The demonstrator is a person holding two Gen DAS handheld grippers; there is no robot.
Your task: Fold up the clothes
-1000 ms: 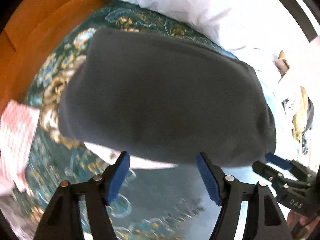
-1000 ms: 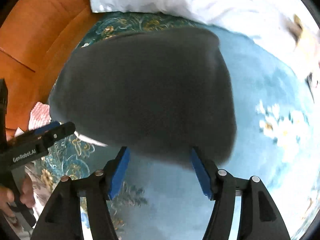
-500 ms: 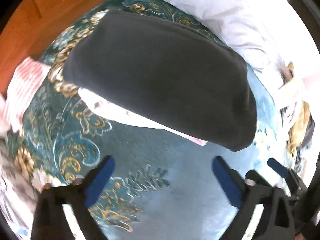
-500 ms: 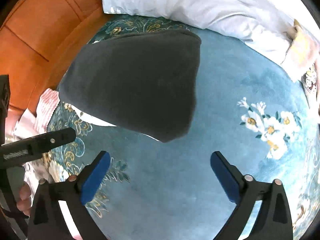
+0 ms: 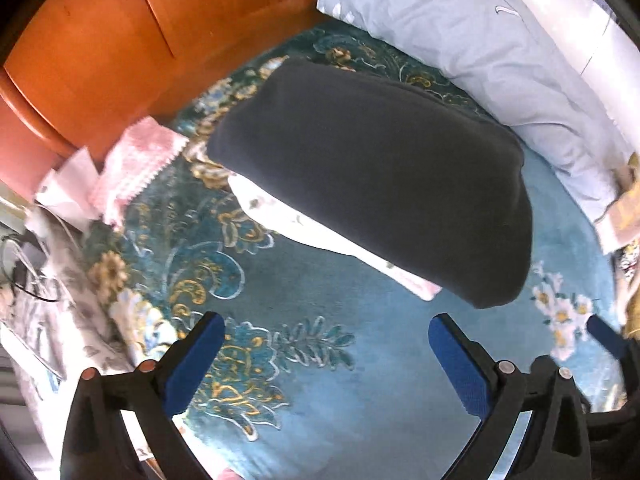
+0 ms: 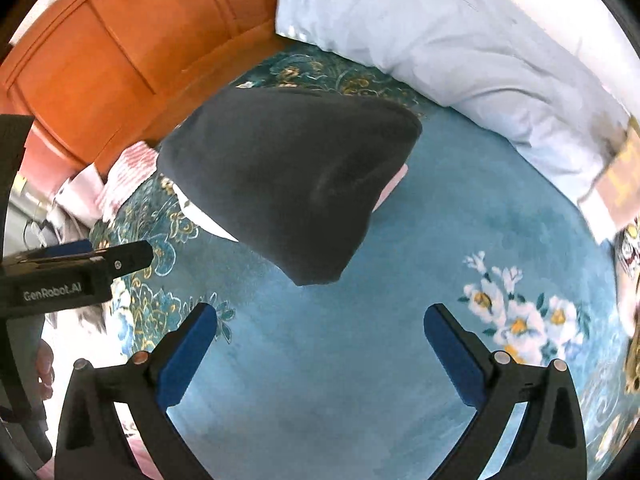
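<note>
Left wrist view: the left gripper (image 5: 324, 344) gapes wide and empty at the bottom of the frame. The folded dark grey fleece garment (image 5: 384, 176) lies at centre on the teal floral bedspread (image 5: 340, 380), over a white cloth (image 5: 288, 220).

Right wrist view: the right gripper (image 6: 320, 336) is spread wide at the bottom, holding nothing; the garment (image 6: 296, 176) sits at centre left, with the pale blue pillow (image 6: 460, 48) at upper right.

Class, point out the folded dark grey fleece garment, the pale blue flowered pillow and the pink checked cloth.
Folded dark grey fleece garment (image 5: 372, 176), left wrist view, middle of its top face.
Pale blue flowered pillow (image 6: 452, 48), right wrist view, its centre.
Pink checked cloth (image 5: 136, 164), left wrist view, its middle.
</note>
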